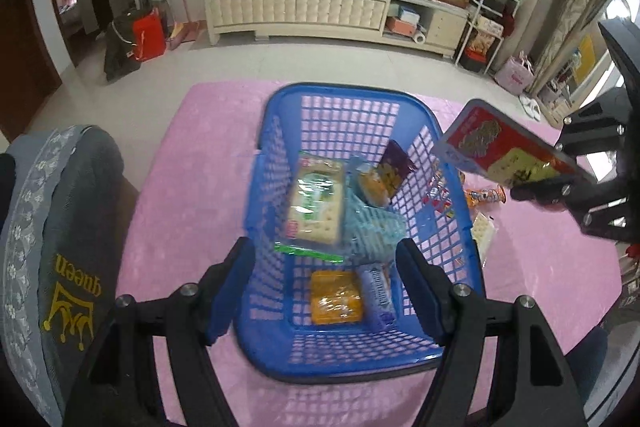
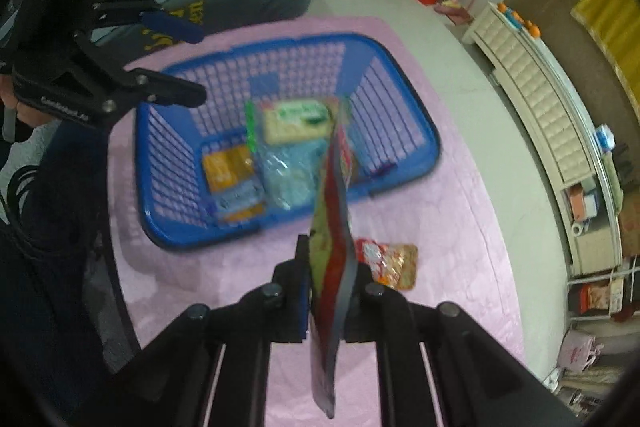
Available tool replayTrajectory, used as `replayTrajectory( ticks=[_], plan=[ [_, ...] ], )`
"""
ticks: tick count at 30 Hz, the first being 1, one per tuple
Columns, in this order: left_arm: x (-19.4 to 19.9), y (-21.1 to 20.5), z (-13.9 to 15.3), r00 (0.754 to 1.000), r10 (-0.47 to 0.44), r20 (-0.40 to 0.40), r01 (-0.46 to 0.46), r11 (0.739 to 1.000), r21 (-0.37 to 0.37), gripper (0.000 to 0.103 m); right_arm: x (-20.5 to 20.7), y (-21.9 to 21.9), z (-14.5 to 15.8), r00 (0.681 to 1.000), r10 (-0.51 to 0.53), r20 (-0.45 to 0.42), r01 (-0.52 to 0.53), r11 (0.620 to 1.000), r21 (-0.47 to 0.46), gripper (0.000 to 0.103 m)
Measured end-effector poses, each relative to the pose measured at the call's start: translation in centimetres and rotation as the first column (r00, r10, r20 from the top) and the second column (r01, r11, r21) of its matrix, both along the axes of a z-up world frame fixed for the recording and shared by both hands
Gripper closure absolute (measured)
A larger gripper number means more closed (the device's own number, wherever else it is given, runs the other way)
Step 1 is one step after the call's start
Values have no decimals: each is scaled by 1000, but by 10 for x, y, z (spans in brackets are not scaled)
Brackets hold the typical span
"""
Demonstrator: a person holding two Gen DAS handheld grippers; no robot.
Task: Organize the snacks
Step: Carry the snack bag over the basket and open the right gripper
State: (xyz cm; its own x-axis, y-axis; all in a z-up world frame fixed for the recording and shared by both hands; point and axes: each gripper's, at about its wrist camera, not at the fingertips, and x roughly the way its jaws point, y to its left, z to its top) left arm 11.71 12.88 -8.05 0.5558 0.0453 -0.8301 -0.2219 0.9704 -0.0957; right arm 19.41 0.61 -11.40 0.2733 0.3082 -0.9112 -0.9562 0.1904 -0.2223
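Note:
A blue plastic basket [image 1: 276, 155] stands on a pink cloth and holds several snack packets, among them a cracker pack [image 1: 316, 203] and an orange pack [image 1: 336, 297]. My left gripper [image 1: 326, 269] is open and empty, hovering above the basket's near end; it also shows in the right wrist view [image 2: 192, 63]. My right gripper [image 2: 330, 267] is shut on a flat red snack packet [image 2: 334, 267], held on edge beside the basket's right rim. The same packet [image 1: 504, 153] and right gripper [image 1: 560, 175] show at the right of the left wrist view.
Loose snack packets lie on the pink cloth [image 1: 192, 163] right of the basket [image 2: 394, 263], [image 1: 486, 195]. A grey cushion [image 1: 60, 243] sits at the left. A white TV cabinet [image 1: 320, 7] stands across the floor.

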Motion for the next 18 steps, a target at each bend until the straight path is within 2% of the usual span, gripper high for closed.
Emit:
replayTrajectory(
  ticks=[5,8,18],
  plan=[
    [-15,18,6,1000,24,20,-24,1000,-6,32,-17,25,19,999,34,-10,-33,999,13,89],
    [-22,20,5,1000,19,26,-19,1000,3,32,-30,39,18,997,65,-34,-64,998,23,89],
    [-34,33,-6,1000,9,12,-9,1000,12,32,-52,85,-16,984,146,-106,-150,988,-24,89]
  ],
)
